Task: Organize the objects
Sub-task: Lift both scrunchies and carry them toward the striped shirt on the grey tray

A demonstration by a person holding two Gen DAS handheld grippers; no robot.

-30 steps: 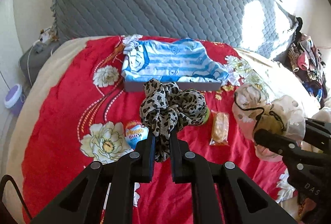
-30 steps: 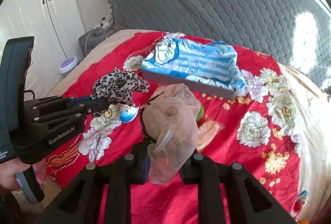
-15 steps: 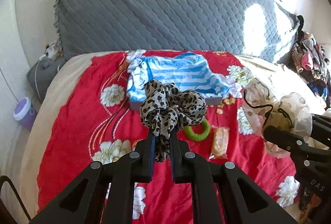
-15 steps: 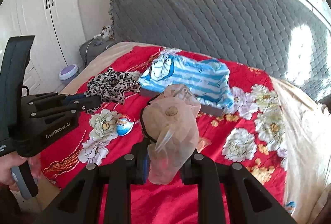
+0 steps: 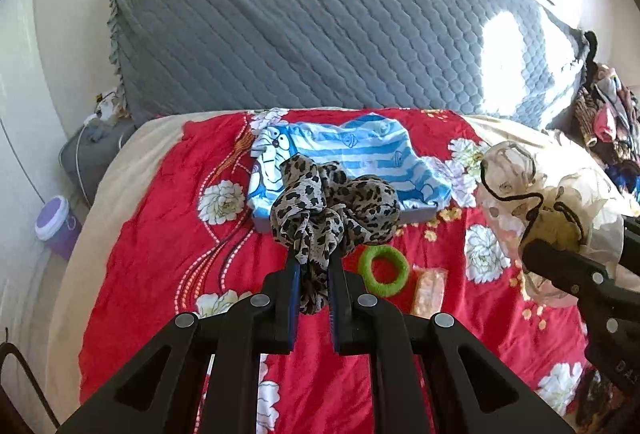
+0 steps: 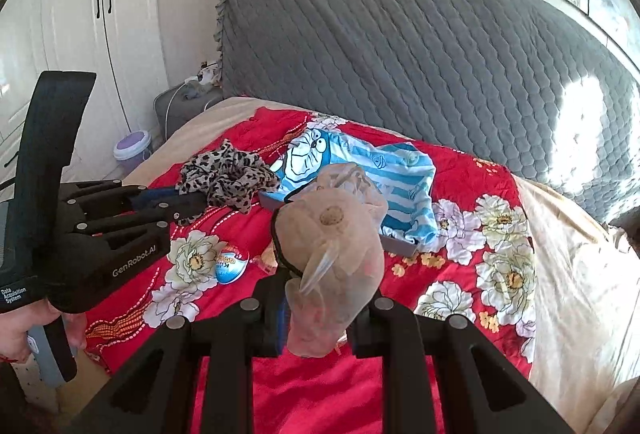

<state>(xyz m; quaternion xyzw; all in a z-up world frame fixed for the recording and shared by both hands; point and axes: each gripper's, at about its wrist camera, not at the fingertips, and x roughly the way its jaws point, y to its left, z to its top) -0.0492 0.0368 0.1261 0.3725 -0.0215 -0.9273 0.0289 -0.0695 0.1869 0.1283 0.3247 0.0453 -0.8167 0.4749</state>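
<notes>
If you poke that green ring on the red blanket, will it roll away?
Probably not. The green ring lies flat on the red blanket, so a poke would more likely slide it than roll it. It looks fuzzy and soft, so it should squash rather than break. The rumpled blanket would likely stop it quickly.

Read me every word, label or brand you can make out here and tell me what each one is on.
"GenRobot.AI": side of the left gripper.
"Data Acquisition System": its handle, lower down.
"DA", cut off: body of the right gripper.
Blue egg-shaped package: printed lettering too blurred to read.
Snack packet: nothing legible.
</notes>
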